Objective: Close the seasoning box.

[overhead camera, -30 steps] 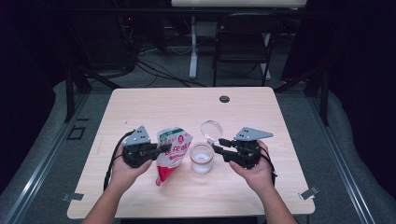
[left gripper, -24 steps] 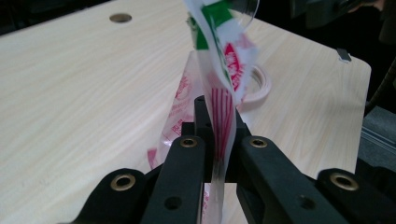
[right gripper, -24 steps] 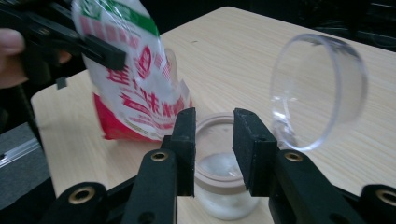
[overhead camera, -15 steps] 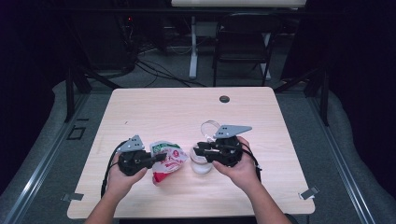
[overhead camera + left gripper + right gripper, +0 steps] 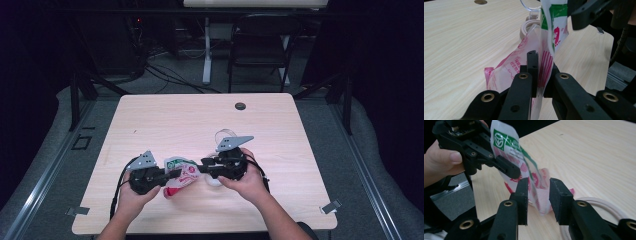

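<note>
My left claw (image 5: 537,75) is clamped on the crinkly red, white and green plastic packet (image 5: 181,172), holding it just above the pale wooden desk (image 5: 165,120) near its front edge. My right claw (image 5: 538,195) has just been opening slightly; its jaws straddle the packet's other end without yet pinching it. I judge the pick-up done; the second grip and opening the packet remain.

black gripper (image 5: 172,174), brass-ringed screw holes, grey three-cornered plate (image 5: 145,160), trailing cable (image 5: 116,192)
</note>
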The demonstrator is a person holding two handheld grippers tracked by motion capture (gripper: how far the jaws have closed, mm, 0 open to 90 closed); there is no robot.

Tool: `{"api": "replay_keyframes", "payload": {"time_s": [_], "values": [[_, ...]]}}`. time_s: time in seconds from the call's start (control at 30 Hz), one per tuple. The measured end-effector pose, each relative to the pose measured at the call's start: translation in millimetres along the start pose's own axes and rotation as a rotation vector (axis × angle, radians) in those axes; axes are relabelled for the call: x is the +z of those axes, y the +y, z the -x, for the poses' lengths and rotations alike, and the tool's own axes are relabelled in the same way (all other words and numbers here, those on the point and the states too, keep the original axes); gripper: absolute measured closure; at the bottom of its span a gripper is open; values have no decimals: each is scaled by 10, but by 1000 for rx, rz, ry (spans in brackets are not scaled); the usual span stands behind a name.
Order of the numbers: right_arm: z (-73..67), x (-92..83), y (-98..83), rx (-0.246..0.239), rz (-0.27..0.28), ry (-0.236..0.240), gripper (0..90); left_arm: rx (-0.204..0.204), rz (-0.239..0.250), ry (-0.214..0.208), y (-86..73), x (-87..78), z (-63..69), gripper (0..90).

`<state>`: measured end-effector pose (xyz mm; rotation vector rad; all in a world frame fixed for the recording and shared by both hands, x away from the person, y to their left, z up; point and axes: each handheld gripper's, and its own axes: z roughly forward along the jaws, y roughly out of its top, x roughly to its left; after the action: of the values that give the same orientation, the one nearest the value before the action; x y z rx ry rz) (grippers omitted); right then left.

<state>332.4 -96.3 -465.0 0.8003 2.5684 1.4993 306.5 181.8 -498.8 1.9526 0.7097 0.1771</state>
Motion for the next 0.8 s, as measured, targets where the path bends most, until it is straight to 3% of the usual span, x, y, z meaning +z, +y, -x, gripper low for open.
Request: {"api": "replay_keyframes", "payload": {"time_s": [0.13, 0.3, 0.4, 0.43, 0.57, 0.67, 0.8], "values": [[-69, 109, -28, -40, -46, 4, 729, -7, 2, 19, -22, -20, 17, 876], [-106, 196, -8, -60, -68, 0, 900, -15, 8, 61, -91, -27, 41, 811], [-99, 213, -6, -58, -68, 5, 900, -45, 16, 55, -139, -15, 10, 706], [-76, 208, 3, -57, -67, 6, 900, -52, 17, 62, -164, -2, -5, 602], [-46, 221, 11, -54, -63, 11, 900, -76, 8, 88, -285, 65, -44, 515], [-29, 235, 24, -51, -62, 17, 900, -74, -33, 113, -366, 128, -73, 451], [-14, 249, 26, -49, -60, 18, 892, -116, -65, 103, -447, 206, -113, 401]]}}
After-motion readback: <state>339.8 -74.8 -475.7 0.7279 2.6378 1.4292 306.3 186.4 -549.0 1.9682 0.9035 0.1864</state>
